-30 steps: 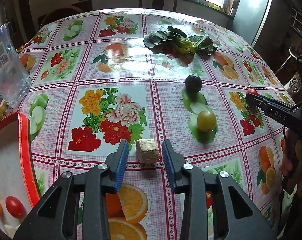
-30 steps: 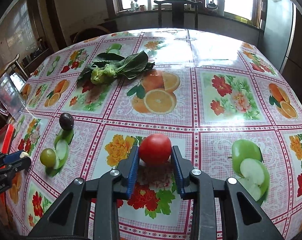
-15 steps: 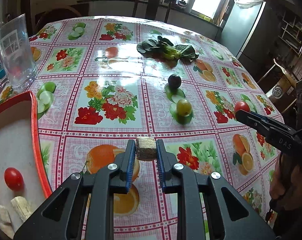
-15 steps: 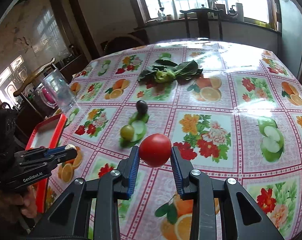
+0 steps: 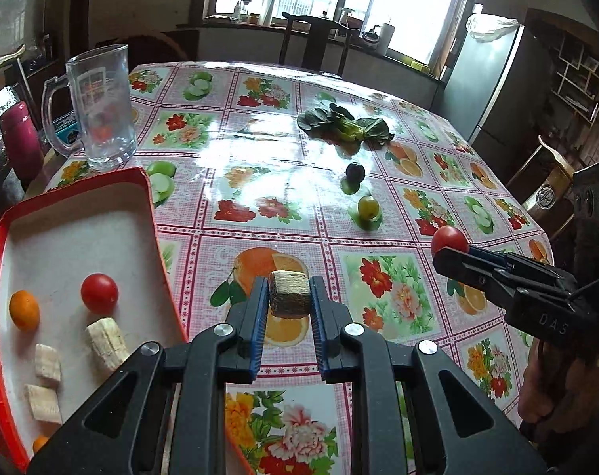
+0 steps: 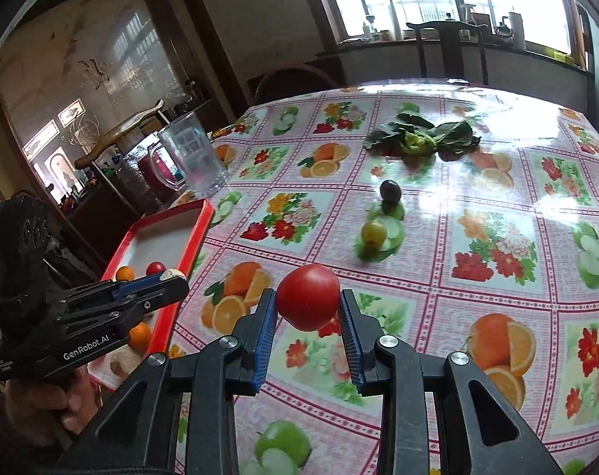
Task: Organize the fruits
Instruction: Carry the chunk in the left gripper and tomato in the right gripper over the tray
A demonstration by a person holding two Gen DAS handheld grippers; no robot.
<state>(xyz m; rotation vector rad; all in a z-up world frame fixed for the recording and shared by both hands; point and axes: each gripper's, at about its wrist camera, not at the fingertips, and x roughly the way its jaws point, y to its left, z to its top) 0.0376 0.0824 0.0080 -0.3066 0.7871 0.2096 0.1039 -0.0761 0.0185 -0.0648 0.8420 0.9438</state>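
Both grippers had lifted off the table toward the red tray point(image 5: 151, 194) at nine o'clock: left gripper point(image 5: 289, 308) clamped what looked like a banana chunk point(image 5: 289, 293), right gripper point(image 6: 307, 316) pinched a tomato point(image 6: 307, 297); best released low.

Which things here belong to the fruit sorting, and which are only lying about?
Part of the job:
- banana piece in the left gripper
- tomato in the right gripper
- red tray with fruit in it
- dark plum
- green grape

Just lying about:
- glass mug
- leafy greens
- pink bottle
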